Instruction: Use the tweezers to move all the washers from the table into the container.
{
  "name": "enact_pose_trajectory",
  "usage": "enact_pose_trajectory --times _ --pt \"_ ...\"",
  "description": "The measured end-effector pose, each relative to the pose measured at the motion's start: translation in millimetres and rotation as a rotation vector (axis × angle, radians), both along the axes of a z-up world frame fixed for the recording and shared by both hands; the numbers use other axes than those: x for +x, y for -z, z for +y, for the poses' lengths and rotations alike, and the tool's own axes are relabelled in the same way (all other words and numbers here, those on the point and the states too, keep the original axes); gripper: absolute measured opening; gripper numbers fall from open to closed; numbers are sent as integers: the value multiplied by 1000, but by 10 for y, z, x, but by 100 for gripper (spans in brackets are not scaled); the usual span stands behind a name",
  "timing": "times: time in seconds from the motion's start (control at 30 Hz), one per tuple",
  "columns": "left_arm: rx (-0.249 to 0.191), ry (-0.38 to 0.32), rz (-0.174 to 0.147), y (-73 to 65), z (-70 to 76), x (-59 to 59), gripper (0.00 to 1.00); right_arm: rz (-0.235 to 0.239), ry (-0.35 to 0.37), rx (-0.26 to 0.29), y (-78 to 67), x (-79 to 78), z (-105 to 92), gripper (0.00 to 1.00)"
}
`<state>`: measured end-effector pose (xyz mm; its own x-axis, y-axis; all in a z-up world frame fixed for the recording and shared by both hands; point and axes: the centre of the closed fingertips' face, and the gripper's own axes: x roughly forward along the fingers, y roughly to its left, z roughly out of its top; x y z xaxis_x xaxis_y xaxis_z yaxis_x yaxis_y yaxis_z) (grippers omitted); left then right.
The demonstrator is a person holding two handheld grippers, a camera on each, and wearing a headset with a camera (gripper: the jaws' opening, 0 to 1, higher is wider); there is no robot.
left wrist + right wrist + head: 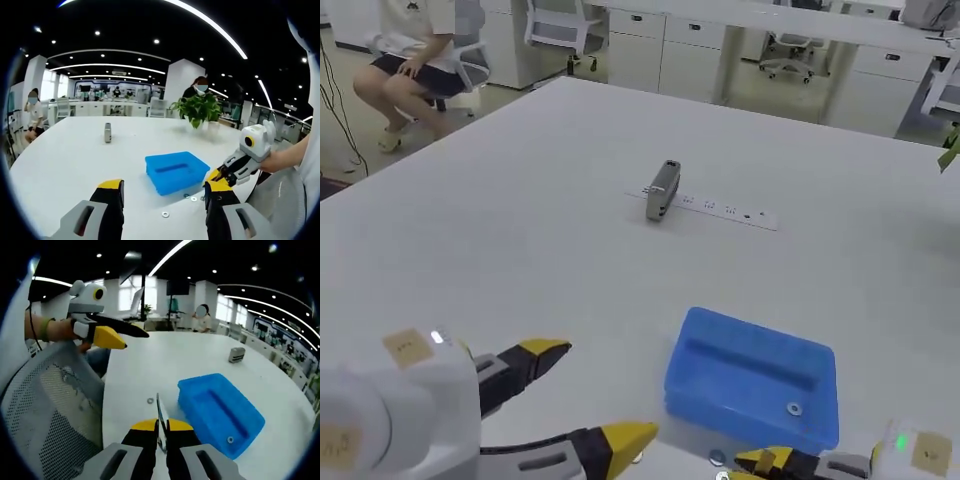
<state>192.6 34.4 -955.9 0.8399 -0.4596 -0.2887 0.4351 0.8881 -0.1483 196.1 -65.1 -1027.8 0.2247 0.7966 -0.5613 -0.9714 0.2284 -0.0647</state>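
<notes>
Steel washers [165,214] lie flat on the smooth table [520,230], near its front edge and just before the container [750,380] — one washer [793,408] sits inside it. Thin and flat, they could skate away from the tweezers [161,412] or flick off the edge if the tips come in steep; a loose pinch could drop one short of the rim. On the left, the left gripper [588,392] has its jaws spread wide, holding and touching nothing. The right gripper [161,426] is pinched narrow on the tweezers — their tips look bare.
</notes>
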Motion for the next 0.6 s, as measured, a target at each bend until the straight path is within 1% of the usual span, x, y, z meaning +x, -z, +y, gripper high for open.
enact_pose_trajectory --times 0.07,0.17,0.2,0.23,0.27,0.33,0.47,0.5,0.57,0.6 --pt "-1 -3 -4 -9 6 2 66 7 3 -2 5 14 29 1" --pt "-4 -8 -7 -15 16 3 66 18 18 -11 9 75 23 2" --pt "-4 -10 -8 -17 19 4 66 22 28 1 -18 100 19 2" --pt "-5 -12 -8 -17 22 3 66 27 36 19 -59 111 22 2" --pt "-6 -12 -8 -18 23 4 66 52 49 51 -115 123 35 2" --pt "-7 -14 -10 -23 27 5 65 82 65 102 -205 158 39 2" --pt "-8 -15 -12 -25 28 6 65 118 96 161 -368 226 22 2" --pt "-9 -13 -12 -26 26 5 65 125 107 184 -434 254 17 2" --pt "-9 -13 -11 -24 26 4 65 146 125 221 -517 297 14 2" --pt "-9 -11 -11 -25 24 5 65 157 141 254 -588 342 8 2"
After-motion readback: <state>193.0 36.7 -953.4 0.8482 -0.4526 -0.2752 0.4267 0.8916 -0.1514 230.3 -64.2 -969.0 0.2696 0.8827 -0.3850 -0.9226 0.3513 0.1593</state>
